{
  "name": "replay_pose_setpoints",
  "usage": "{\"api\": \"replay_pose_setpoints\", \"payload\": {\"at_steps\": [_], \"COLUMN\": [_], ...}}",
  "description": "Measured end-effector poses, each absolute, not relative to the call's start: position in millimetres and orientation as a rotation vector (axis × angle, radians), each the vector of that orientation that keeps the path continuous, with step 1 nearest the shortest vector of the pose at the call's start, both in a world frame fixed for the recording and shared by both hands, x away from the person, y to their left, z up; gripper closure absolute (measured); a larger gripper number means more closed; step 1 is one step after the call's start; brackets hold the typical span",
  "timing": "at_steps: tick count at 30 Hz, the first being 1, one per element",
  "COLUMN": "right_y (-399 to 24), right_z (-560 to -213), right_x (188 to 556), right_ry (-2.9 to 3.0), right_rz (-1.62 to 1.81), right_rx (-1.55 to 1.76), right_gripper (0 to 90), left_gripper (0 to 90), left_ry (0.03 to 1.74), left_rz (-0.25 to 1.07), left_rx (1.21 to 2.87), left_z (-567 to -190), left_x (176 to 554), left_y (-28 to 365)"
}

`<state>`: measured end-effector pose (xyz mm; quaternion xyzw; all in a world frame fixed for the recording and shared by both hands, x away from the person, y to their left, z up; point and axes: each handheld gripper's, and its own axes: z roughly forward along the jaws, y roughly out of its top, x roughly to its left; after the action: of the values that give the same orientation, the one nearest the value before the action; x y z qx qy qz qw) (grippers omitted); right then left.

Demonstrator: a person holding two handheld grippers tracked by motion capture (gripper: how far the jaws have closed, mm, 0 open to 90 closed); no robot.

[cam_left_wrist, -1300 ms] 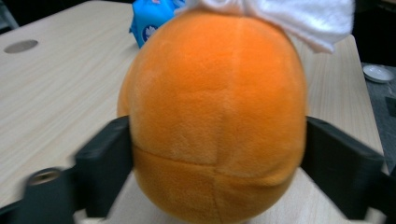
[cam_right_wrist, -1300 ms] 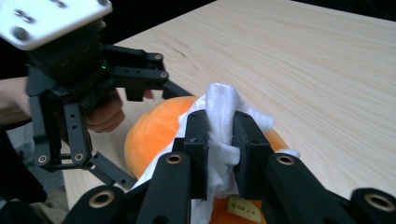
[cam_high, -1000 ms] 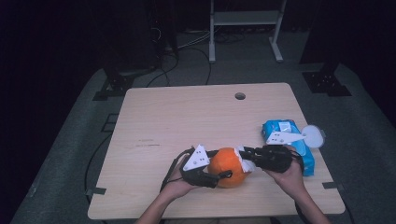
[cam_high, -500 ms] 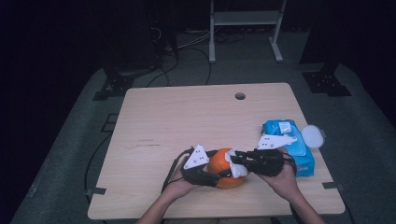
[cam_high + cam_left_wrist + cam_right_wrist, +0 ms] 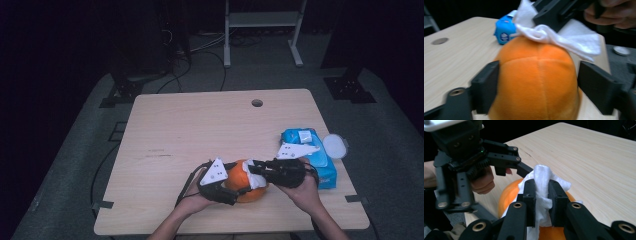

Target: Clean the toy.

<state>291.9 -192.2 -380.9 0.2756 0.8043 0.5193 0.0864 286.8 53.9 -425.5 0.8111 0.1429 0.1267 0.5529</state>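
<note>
An orange plush ball (image 5: 239, 176) rests on the wooden table (image 5: 200, 130) near its front edge. My left gripper (image 5: 242, 189) reaches around it from the left. Its jaws have just been opening; in the left gripper view the ball (image 5: 536, 75) sits between them, with a gap at the right jaw. My right gripper (image 5: 542, 195) comes in from the right, shut on a crumpled white wipe (image 5: 541, 177). The wipe (image 5: 564, 37) lies pressed on top of the ball.
A blue pack of wipes (image 5: 310, 150) lies at the table's right edge, just behind my right hand, with a round white lid (image 5: 334, 146) beside it. A cable hole (image 5: 257, 103) is at the table's far side. A white rack stands on the floor beyond.
The right gripper and its wipe have slid slightly left across the top of the ball. Both hands have otherwise stayed in place.
</note>
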Motion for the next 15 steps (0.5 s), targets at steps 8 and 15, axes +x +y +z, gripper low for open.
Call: {"api": "replay_pose_setpoints", "payload": {"at_steps": [8, 15], "right_y": [-211, -209], "right_z": [-392, -385], "right_x": [303, 298], "right_ry": [2.378, 2.362], "right_rz": [1.582, 1.594], "right_rx": [0.947, 0.931], "right_gripper": [77.1, 77.2], "left_gripper": [3.4, 23.5], "left_ry": [0.401, 0.356], "left_rz": [0.299, 0.389], "left_rx": [1.968, 1.98], "left_z": [-447, -436], "left_x": [294, 289], "left_y": [47, 50]}}
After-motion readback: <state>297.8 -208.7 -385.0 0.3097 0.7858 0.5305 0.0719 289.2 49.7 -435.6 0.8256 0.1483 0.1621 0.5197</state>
